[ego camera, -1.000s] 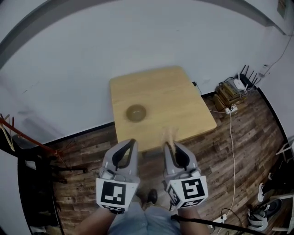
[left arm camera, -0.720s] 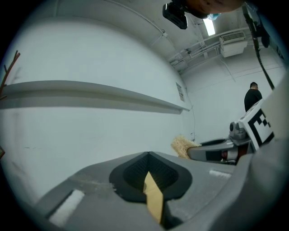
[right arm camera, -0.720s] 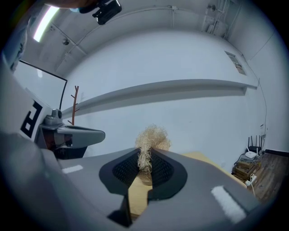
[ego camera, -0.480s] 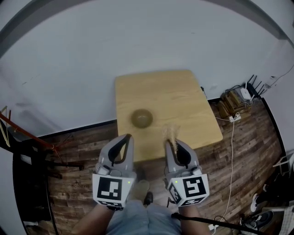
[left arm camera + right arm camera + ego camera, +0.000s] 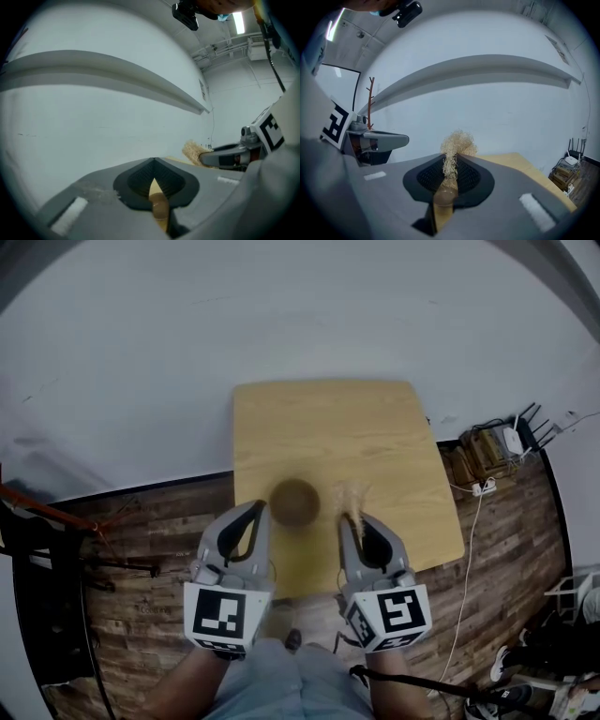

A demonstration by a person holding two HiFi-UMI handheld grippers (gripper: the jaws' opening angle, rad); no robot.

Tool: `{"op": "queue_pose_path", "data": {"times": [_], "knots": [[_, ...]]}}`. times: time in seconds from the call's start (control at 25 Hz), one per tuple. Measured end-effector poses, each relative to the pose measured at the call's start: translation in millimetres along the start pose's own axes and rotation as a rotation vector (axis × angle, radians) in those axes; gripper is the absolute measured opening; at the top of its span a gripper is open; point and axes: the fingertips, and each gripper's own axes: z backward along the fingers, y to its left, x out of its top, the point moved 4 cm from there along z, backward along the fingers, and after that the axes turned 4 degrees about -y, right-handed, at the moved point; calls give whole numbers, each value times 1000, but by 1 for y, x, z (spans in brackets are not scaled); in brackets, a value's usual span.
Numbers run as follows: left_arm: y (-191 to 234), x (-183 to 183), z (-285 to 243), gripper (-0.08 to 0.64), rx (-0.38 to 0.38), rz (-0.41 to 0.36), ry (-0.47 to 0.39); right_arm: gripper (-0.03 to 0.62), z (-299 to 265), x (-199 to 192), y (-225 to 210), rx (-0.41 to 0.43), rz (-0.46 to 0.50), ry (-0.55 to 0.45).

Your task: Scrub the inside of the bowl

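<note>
Both tongs have come forward over the surface (image 5: 328,423) in the last second, and the brown bowl (image 5: 294,502), which lay well ahead of them, now sits between their tips in the head view. It stands upright on the near half of the wooden top, near the front edge and apart from both tools.

The right tongs (image 5: 349,519) are pinched on a tuft of pale, straw-like fibre scrubber (image 5: 457,143). Its loose end fans out beyond the tips, while the stem is caught between the ribbed pads. Held this way, the free fibres point forward, so they would meet the bowl first, not the plastic tips.

The left tongs (image 5: 256,510) are pressed together at the tips with nothing between them; in their own view only the wood top shows through the slit. They hover just left of the bowl, probably to steady its rim or wall, since a light bowl is likely to slide or spin under rubbing.

Scrubbing looks not yet begun: the tuft is beside the bowl to its right, not inside it. The next move calls for lowering the fibres into the hollow while bracing the bowl.
</note>
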Motion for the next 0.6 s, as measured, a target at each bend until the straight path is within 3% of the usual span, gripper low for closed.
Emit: {"op": "queue_pose_path", "data": {"times": [0.32,0.6], "knots": [[23,21,-31,21,20,-12,-8,48,-32,21,-12,8,13,-2],[22,4,-51,21,36,8,50,48,-50,3,-26,55,-22,51]]}}
